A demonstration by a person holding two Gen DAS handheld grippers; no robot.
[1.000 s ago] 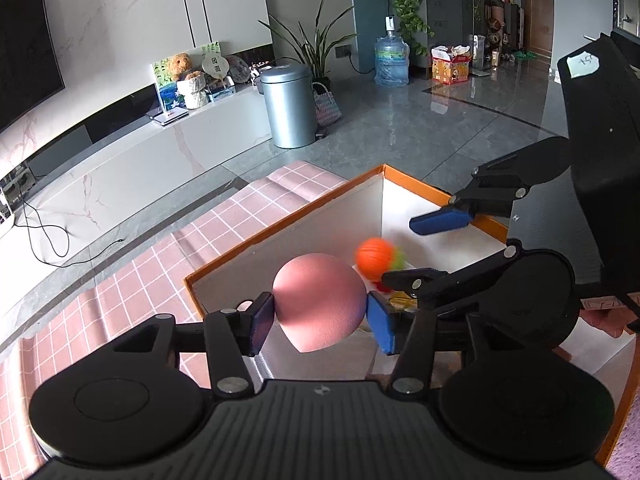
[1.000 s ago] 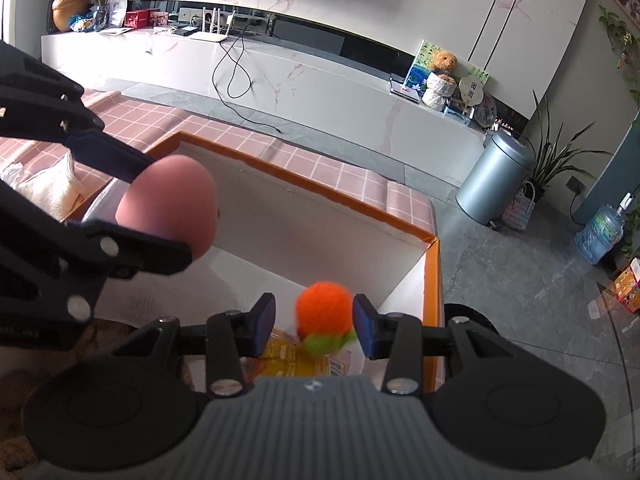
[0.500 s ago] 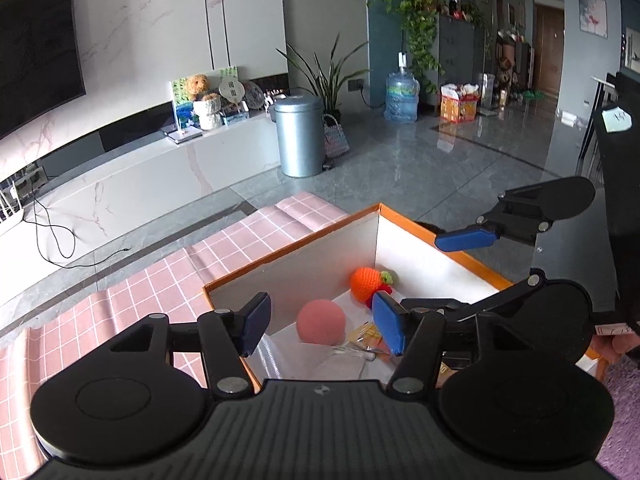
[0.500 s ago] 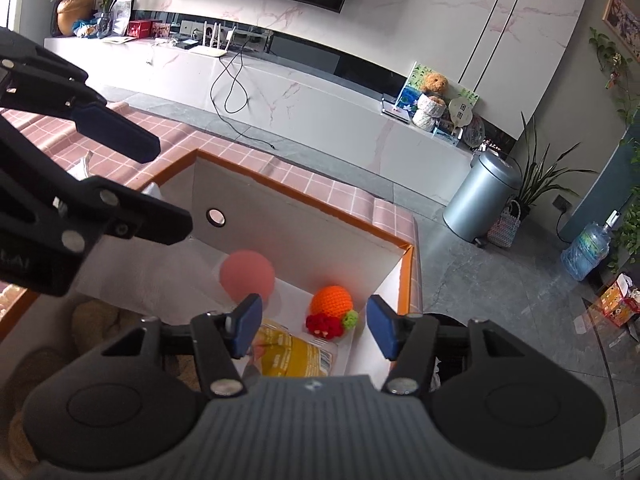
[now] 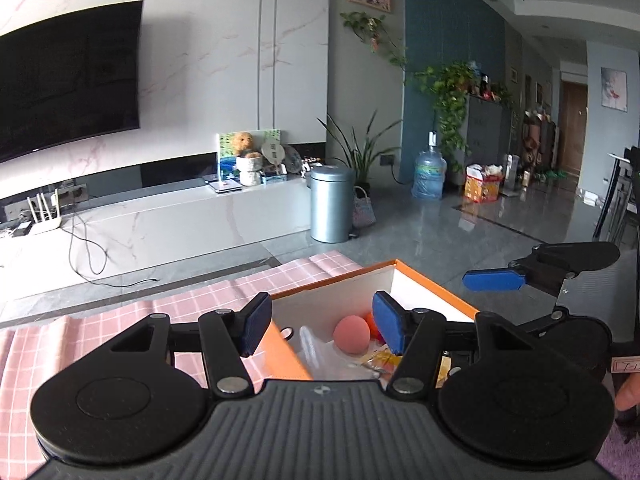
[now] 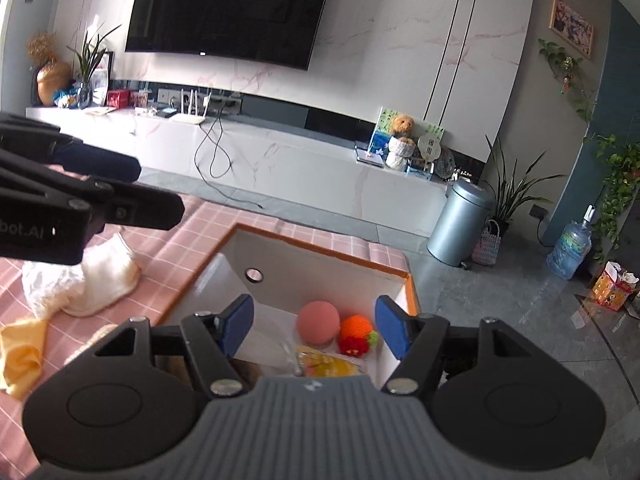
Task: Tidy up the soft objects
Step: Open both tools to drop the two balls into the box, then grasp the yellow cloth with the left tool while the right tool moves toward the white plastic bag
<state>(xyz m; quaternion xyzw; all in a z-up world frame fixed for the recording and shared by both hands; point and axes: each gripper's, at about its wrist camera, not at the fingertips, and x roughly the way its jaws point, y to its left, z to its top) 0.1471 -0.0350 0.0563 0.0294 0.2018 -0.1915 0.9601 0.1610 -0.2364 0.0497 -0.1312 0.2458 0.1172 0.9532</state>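
On the far left of the right wrist view, a yellow cloth (image 6: 22,354) is lying on the desk (image 6: 188,236), which is wearing a pink checked cover. Beside it, a white fluffy cloth (image 6: 94,280) is sitting near the orange-rimmed box (image 6: 320,254).

The left hand-held gripper (image 5: 322,326) is hovering over the near left corner of the box, its blue pads (image 5: 254,326) standing well apart and gripping nothing. In the right wrist view, its dark fingers are reaching in from the left edge above the white cloth.

Inside the white-walled box, the pink ball (image 6: 318,322) is resting on the bottom, touching the orange knitted toy (image 6: 356,330) to its right. A yellow packet (image 6: 328,364) and some clear plastic are lying just in front of them.

The right hand-held gripper (image 6: 316,328) is hanging above the box's near right part. Its jaws are opening, and nothing is caught between them; the ball and the toy are showing far below in the gap.

Beyond the box, a metal bin (image 6: 458,226) is standing on the grey floor, and a water jug (image 6: 570,250) is sitting further right.
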